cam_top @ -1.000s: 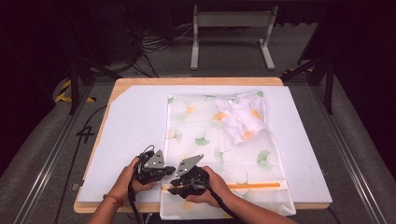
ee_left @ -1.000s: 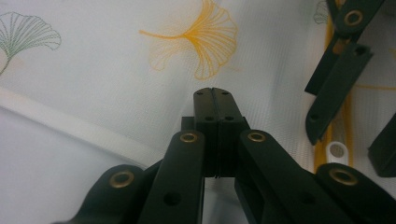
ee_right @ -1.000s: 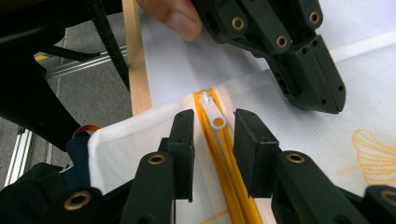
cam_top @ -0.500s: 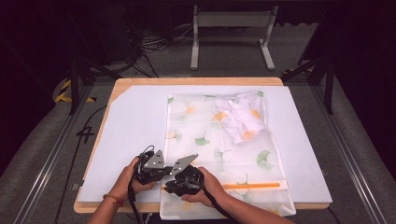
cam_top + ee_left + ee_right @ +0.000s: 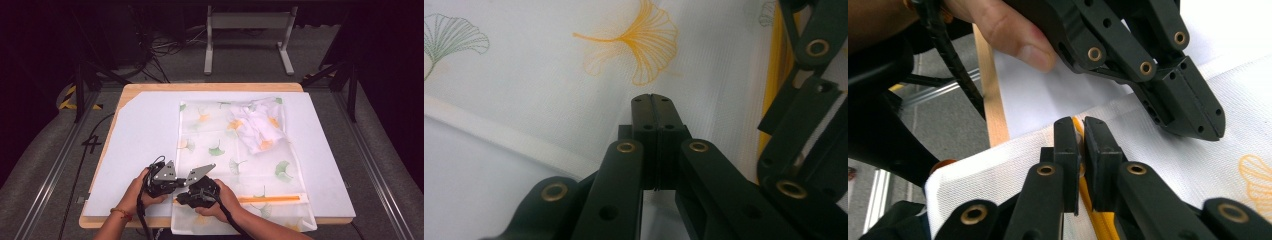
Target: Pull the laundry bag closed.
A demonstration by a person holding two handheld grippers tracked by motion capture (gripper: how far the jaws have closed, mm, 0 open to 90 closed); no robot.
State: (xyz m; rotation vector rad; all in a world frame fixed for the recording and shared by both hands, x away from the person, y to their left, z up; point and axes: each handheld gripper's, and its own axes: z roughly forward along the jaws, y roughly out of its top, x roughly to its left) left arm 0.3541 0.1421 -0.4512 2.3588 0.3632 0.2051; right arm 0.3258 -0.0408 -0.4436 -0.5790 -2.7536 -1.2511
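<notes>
White mesh bag [image 5: 235,155] (printed with green and orange leaves) lies flat on the table [image 5: 140,125], its near end hanging over the edge. The left gripper [image 5: 651,107] rests on the mesh, jaws pressed together. The right gripper [image 5: 1079,132], just closing, pinches the bag's orange zipper [image 5: 1088,200] beside it.

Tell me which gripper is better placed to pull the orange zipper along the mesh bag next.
Right, probably. The right gripper has just been closing, with the zipper between its jaws. The left gripper is shut beside it on the bag, seemingly pinning the cloth.
</notes>
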